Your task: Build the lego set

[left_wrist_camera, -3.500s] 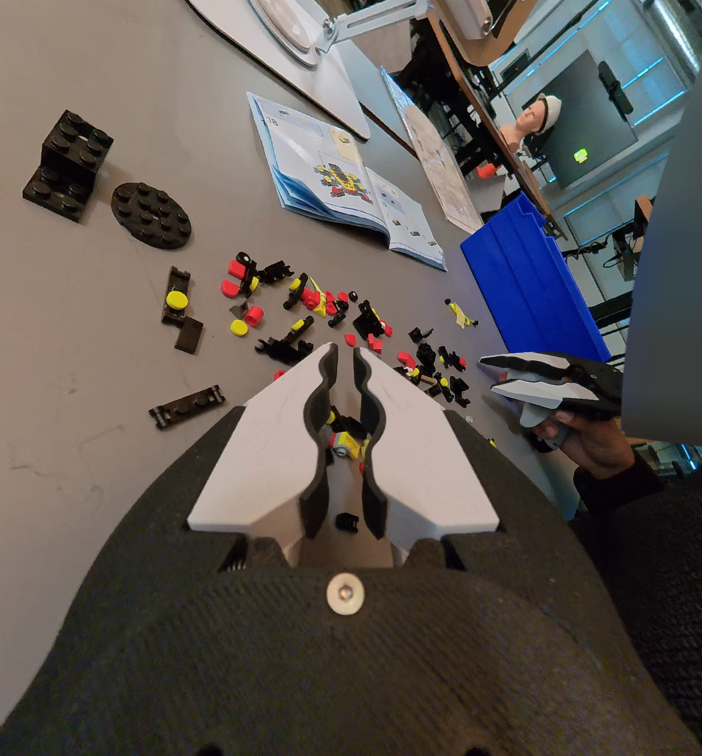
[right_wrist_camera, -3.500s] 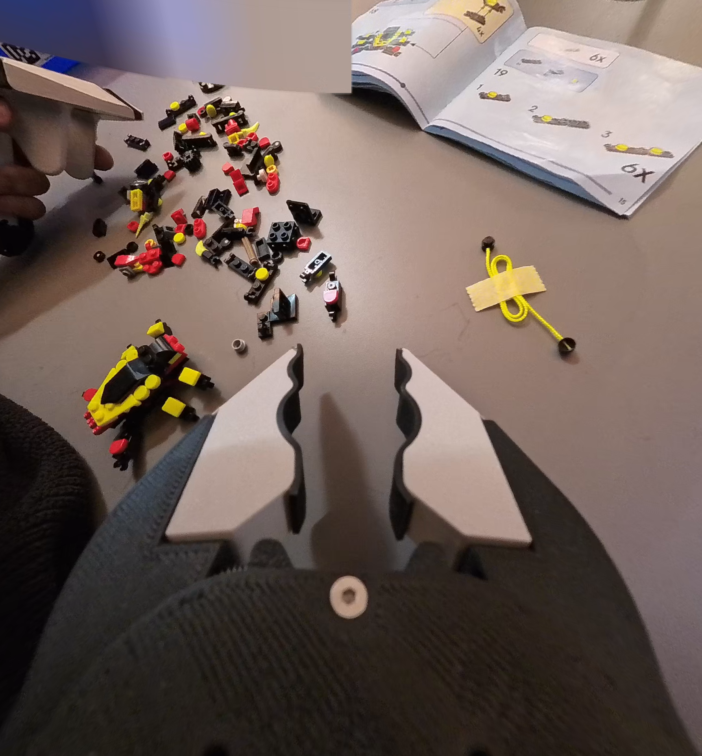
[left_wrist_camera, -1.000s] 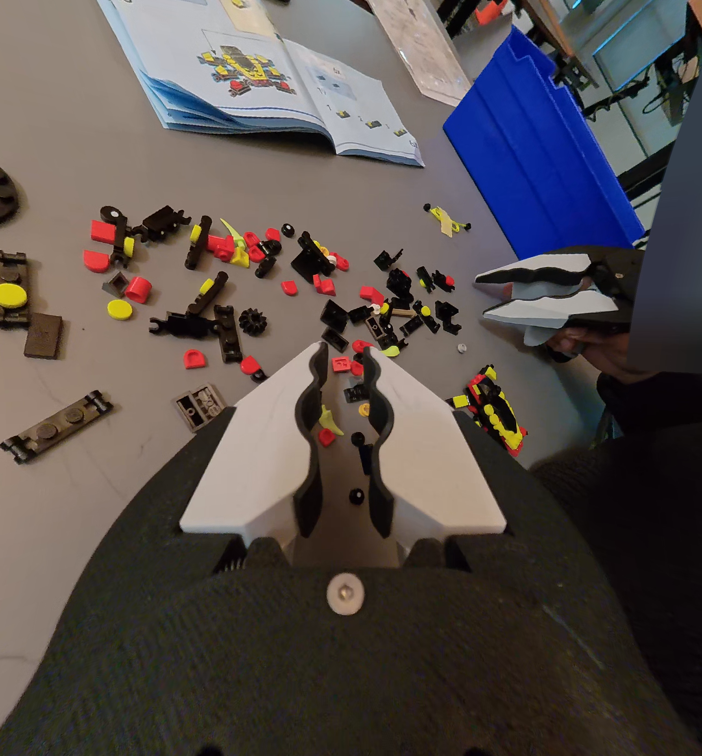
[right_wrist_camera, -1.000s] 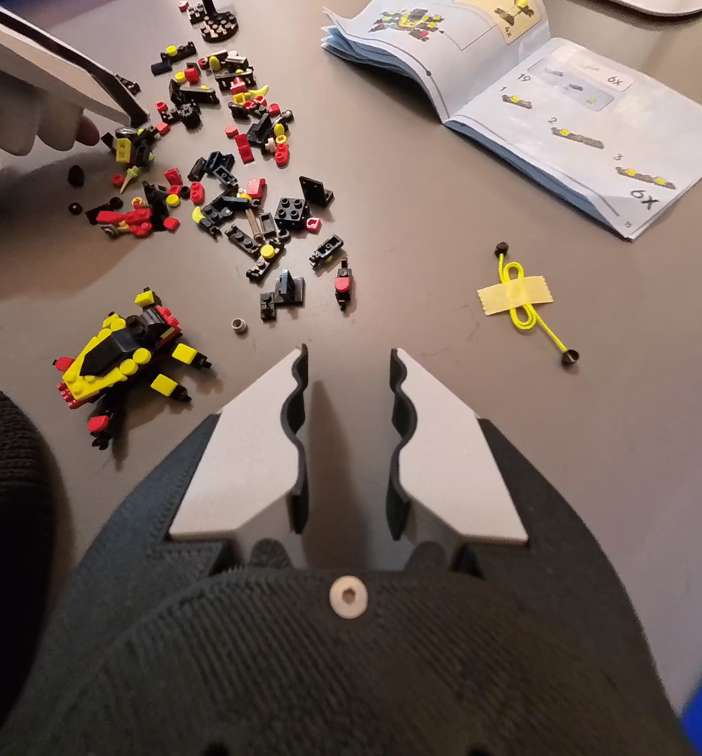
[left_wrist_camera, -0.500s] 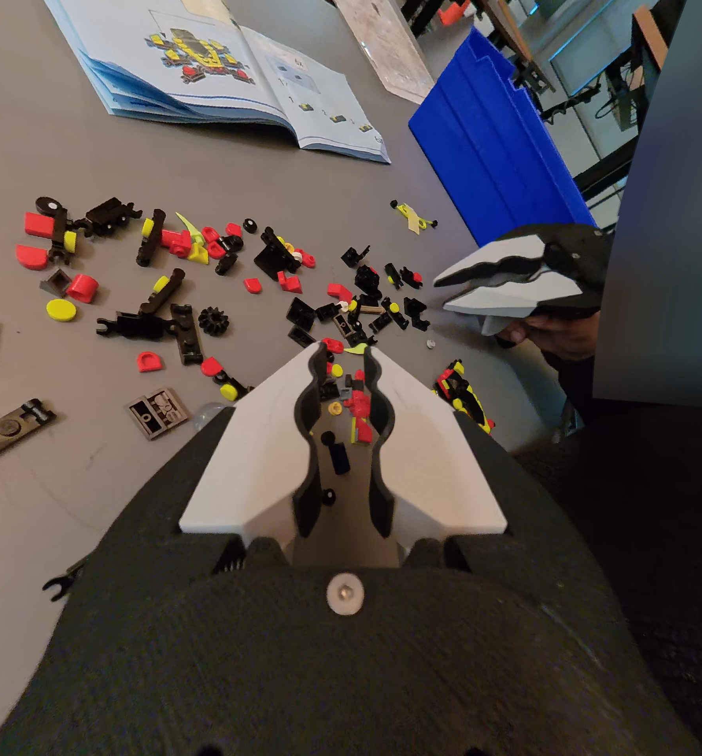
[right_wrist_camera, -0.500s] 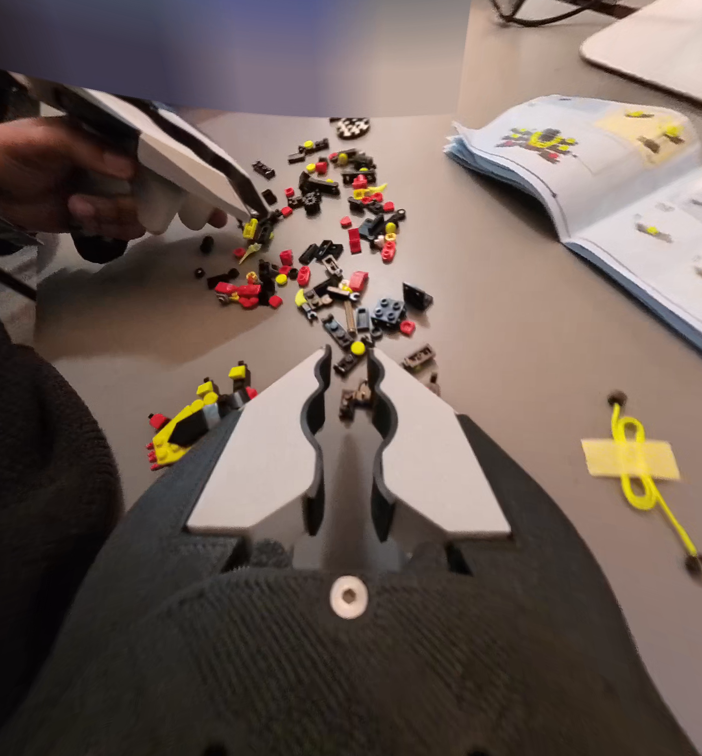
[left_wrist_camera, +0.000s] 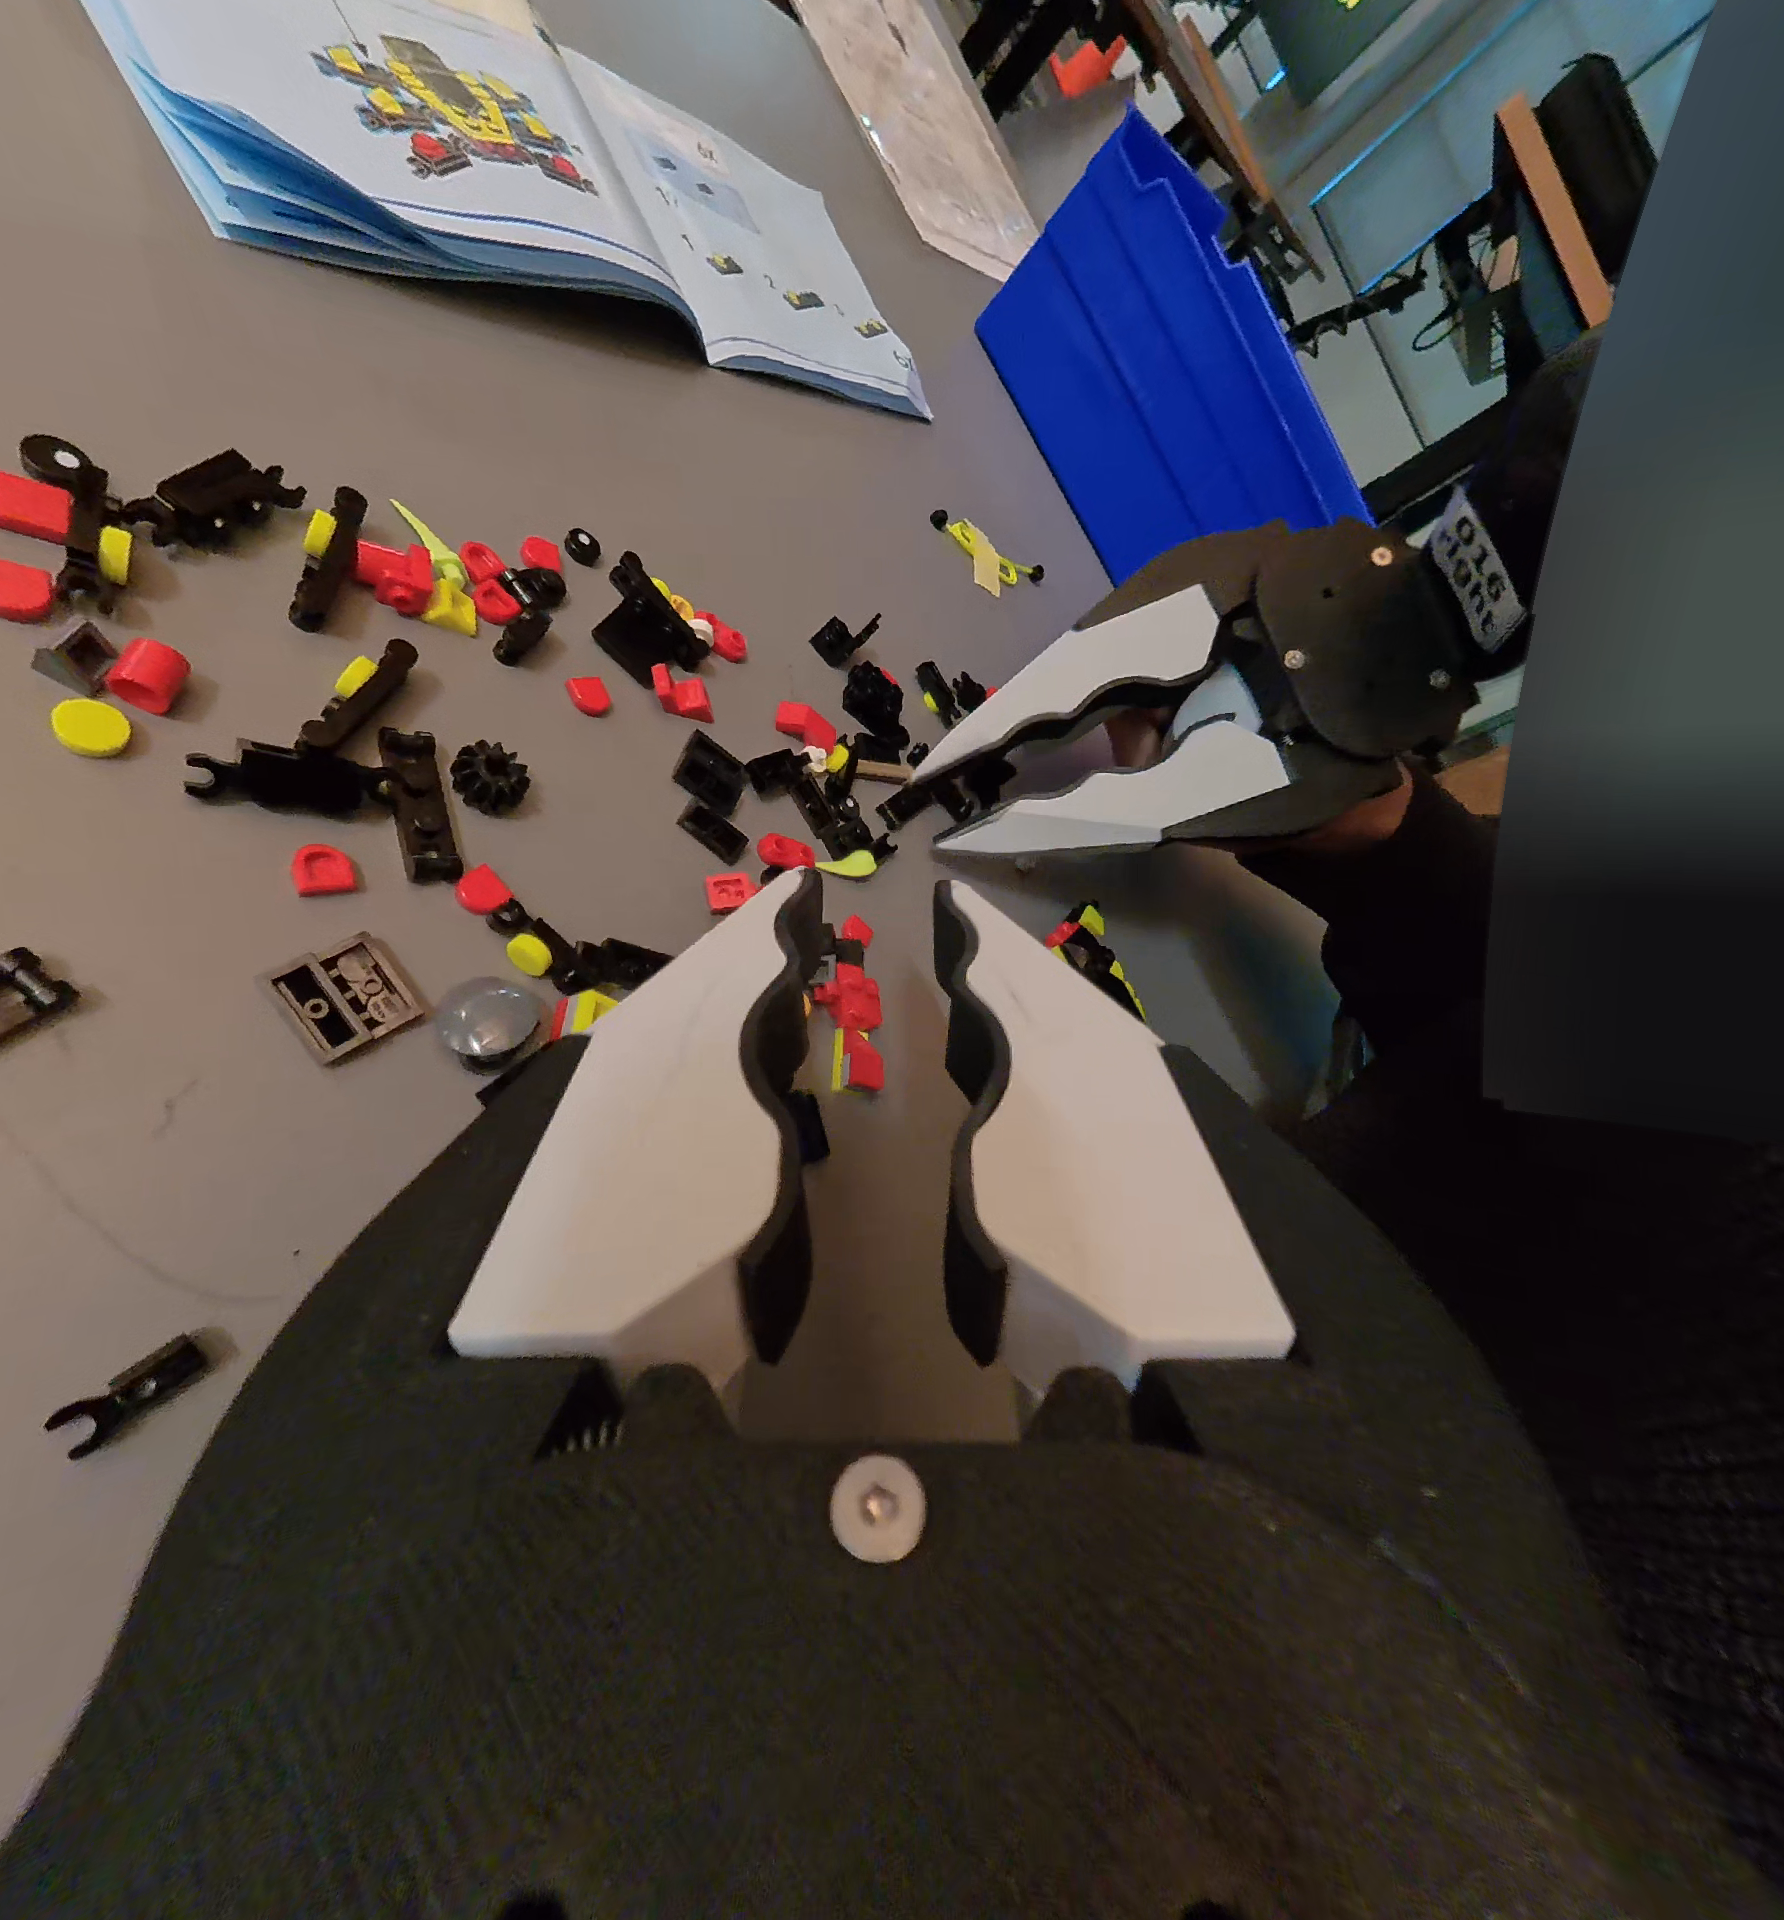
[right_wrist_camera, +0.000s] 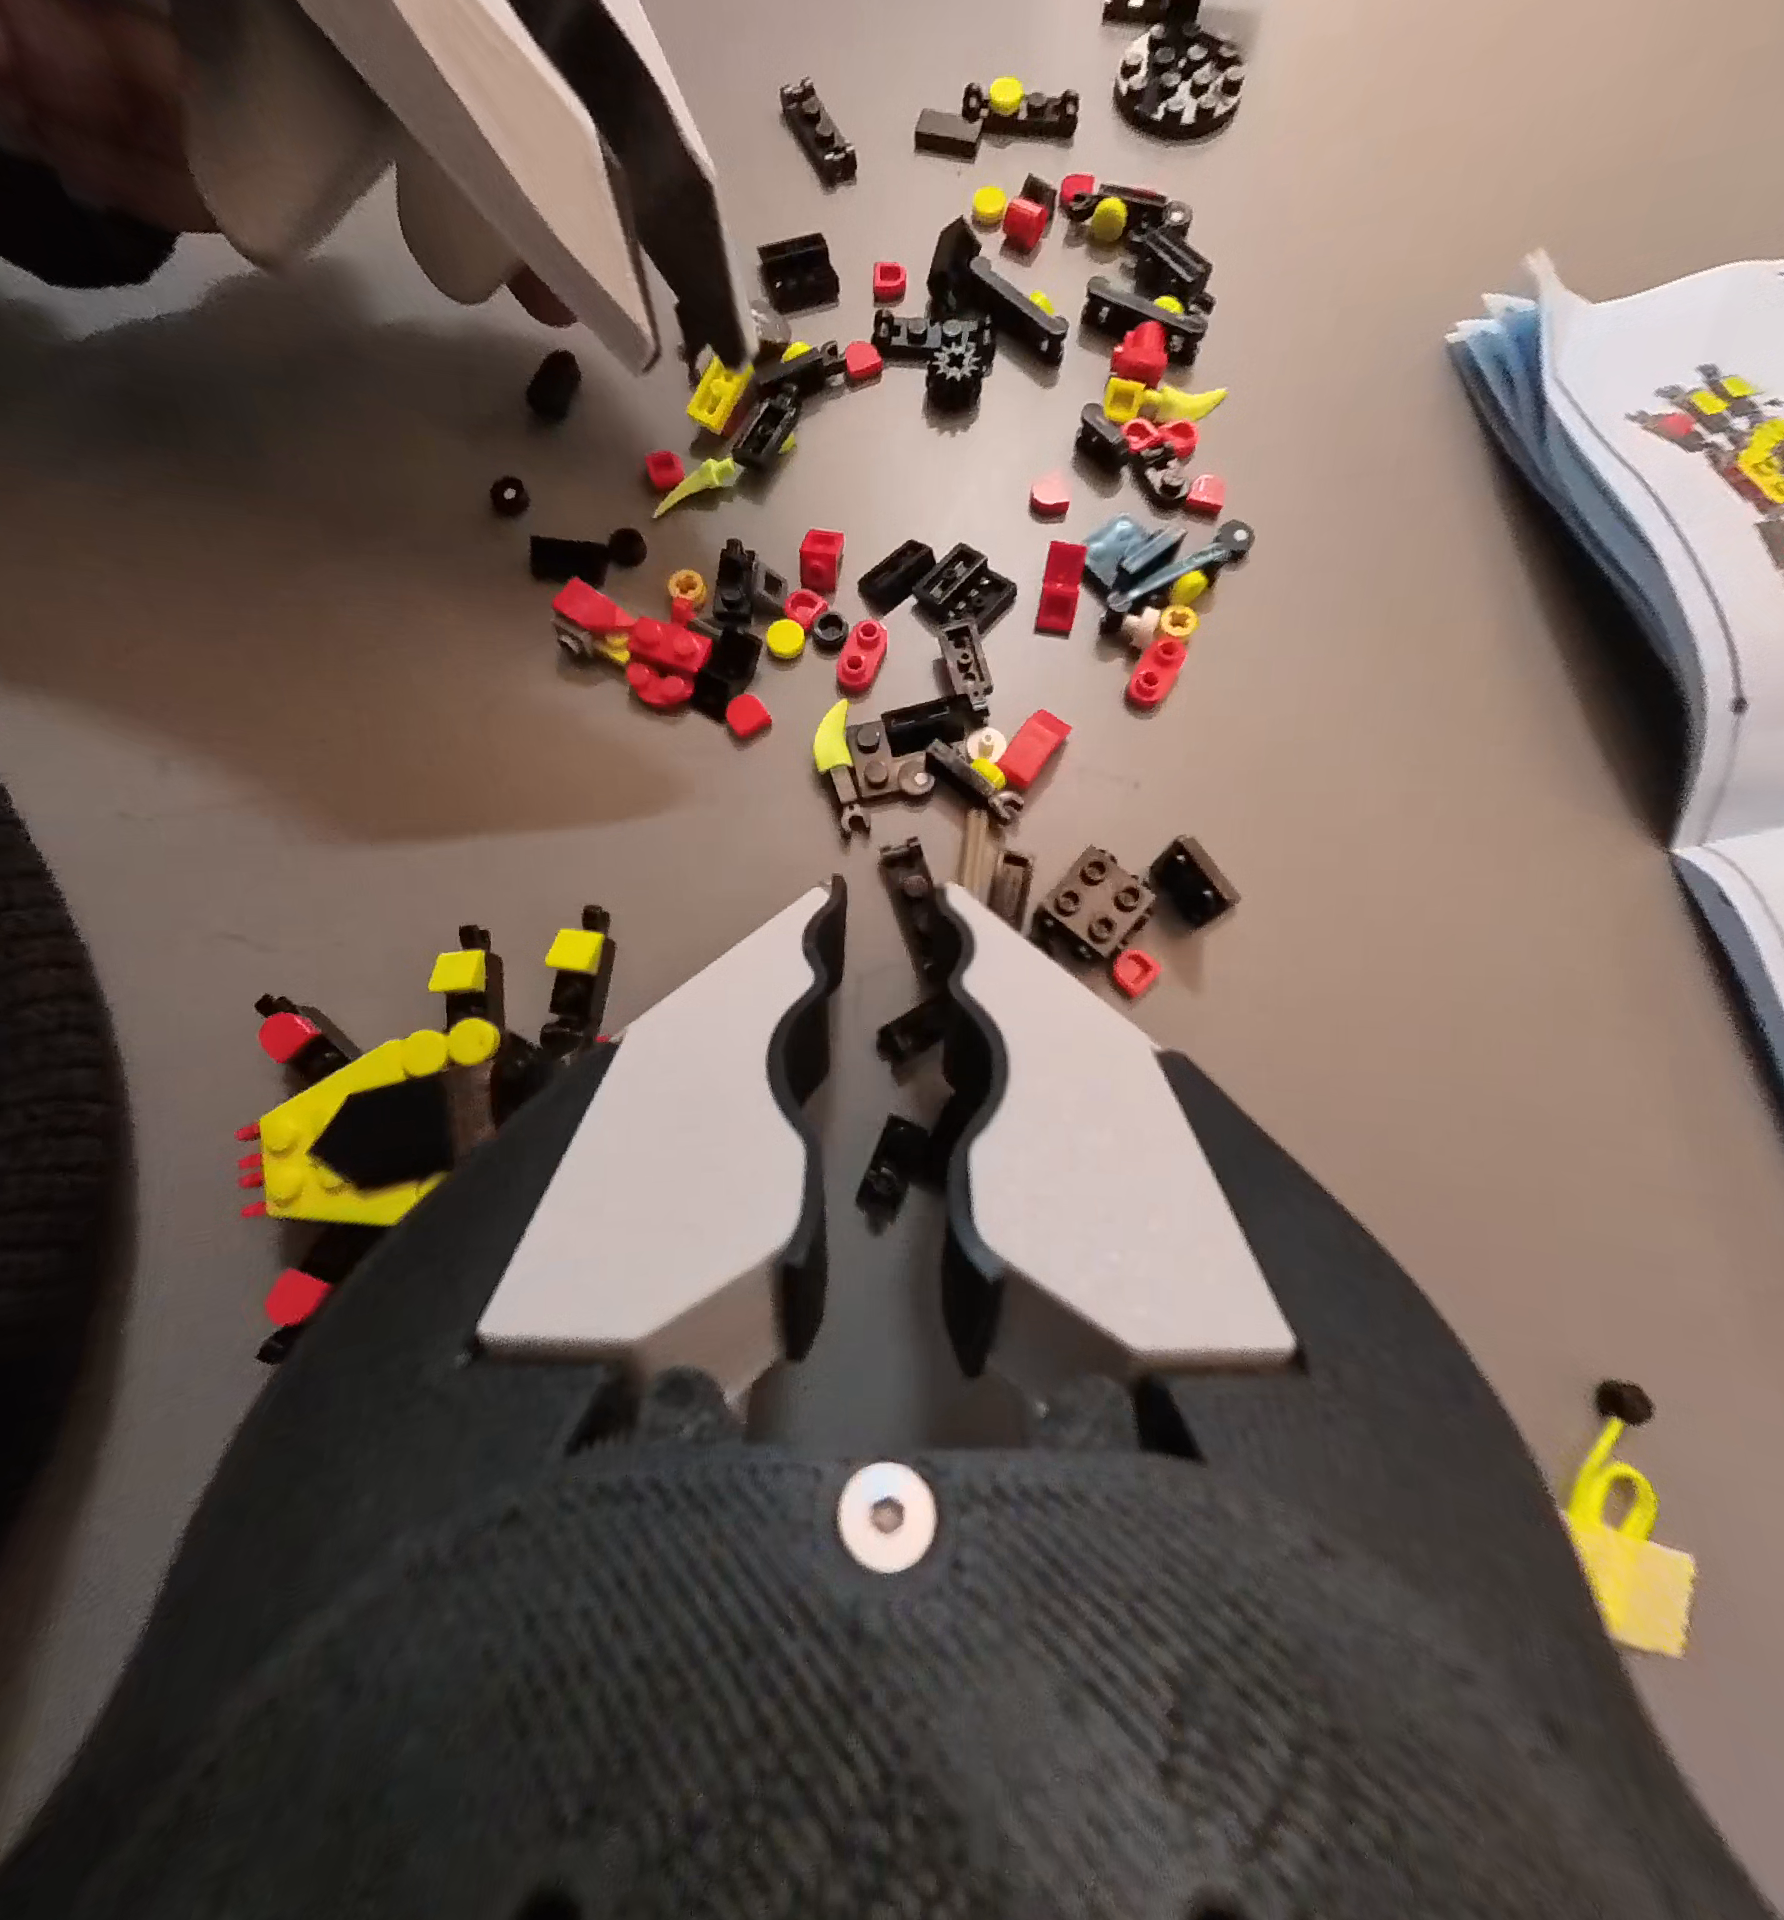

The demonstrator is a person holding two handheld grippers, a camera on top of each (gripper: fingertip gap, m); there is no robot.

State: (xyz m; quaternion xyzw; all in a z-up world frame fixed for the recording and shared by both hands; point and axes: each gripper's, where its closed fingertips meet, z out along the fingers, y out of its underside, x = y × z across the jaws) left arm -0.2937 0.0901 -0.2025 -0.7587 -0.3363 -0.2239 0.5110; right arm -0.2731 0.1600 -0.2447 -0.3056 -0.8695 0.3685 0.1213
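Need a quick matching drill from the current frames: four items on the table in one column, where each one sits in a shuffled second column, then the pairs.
Items
1. open light-blue instruction booklet
2. partly built yellow-and-black lego model
3. round black studded plate
4. yellow cord under yellow tape

Places, right wrist view
A. far end of the loose pieces, top of view
B. right edge of the table view
C. just left of the right gripper fingers
D. lower right, beside the gripper body

Pairs: 1-B, 2-C, 3-A, 4-D

Grey table with lego.
Loose pieces centre frame, booklet right, yellow model lower left.
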